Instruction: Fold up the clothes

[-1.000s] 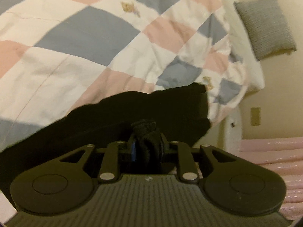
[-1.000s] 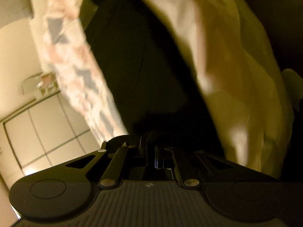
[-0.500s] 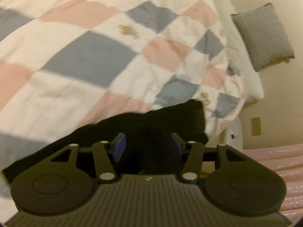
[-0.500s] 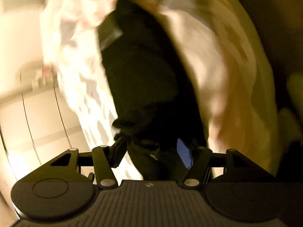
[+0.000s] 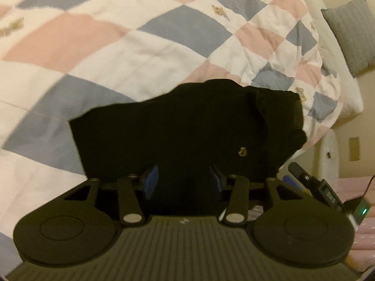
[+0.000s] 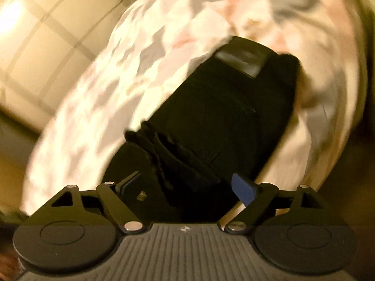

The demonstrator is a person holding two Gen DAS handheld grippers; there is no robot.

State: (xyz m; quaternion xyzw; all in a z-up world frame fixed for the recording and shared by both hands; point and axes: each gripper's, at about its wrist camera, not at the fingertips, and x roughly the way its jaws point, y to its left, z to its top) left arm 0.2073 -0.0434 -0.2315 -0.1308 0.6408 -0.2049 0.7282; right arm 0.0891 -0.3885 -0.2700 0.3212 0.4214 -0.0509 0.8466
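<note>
A: Where did the black fabric garment (image 5: 187, 126) lie?

B: Folded flat on the pink, grey and white checked quilt (image 5: 145, 53), near its right edge, a grey cushion (image 5: 351, 32) far right.

A: The 2 claws?

B: Left gripper (image 5: 184, 180) released, blue pads (image 5: 151, 180) spread, gripping nothing. Right gripper (image 6: 189, 187) likewise released over the bunched near end; that view was blurred.

A: Doing it well?

B: My judgement: draw both straight back, snagging no cloth, then press the loose near layers level.

Dim warm yellow light, fisheye-bent edges, heavy blur in right view
</note>
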